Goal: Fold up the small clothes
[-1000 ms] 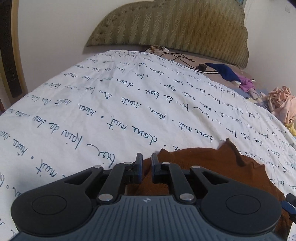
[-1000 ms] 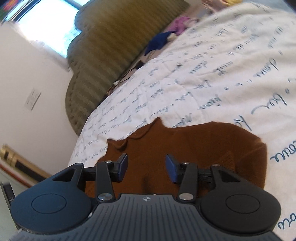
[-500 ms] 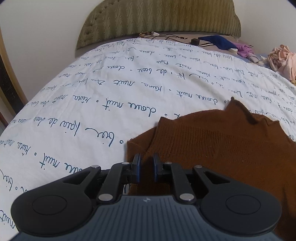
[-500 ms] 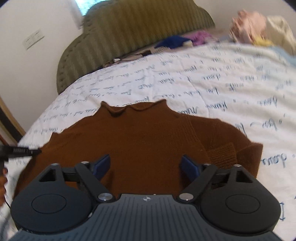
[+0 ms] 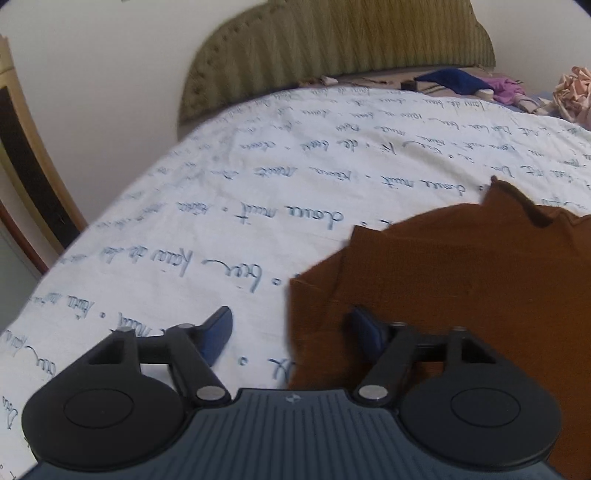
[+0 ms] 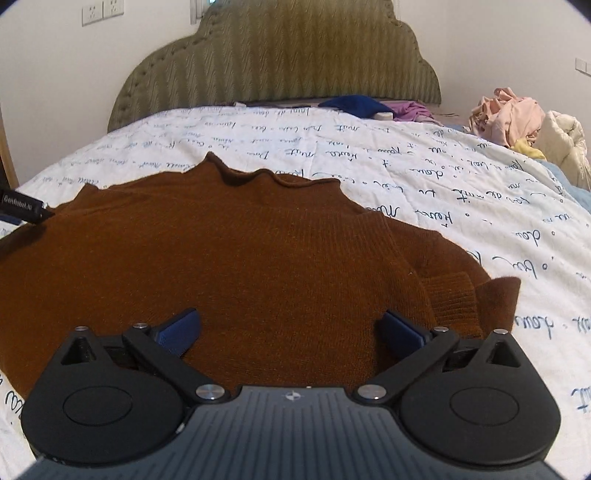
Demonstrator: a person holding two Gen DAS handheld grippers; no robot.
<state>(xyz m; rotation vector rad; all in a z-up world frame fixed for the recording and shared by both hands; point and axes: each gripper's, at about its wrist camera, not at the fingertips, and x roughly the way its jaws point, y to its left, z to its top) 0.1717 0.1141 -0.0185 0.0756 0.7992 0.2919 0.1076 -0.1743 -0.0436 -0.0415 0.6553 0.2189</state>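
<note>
Brown sweater [image 6: 258, 266] flat on bed [image 6: 461, 177], neck away. Right gripper [image 6: 290, 328] wide apart, over the middle, nearer. Left gripper [image 5: 291, 332] wide apart, straddling its left edge, holding nothing.

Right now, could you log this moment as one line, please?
left claw open | right claw open | brown sweater flat on bed, unheld

Olive padded headboard [image 6: 280, 59] with scalloped top straight ahead, against plain white wall [image 6: 55, 74]. White duvet [image 6: 424, 177] printed with blue cursive script below and ahead. Wall sockets [image 6: 102, 10] upper left, switch plate [image 6: 583, 65] far right. Gold-edged dark frame [image 5: 26, 177] at left.
</note>
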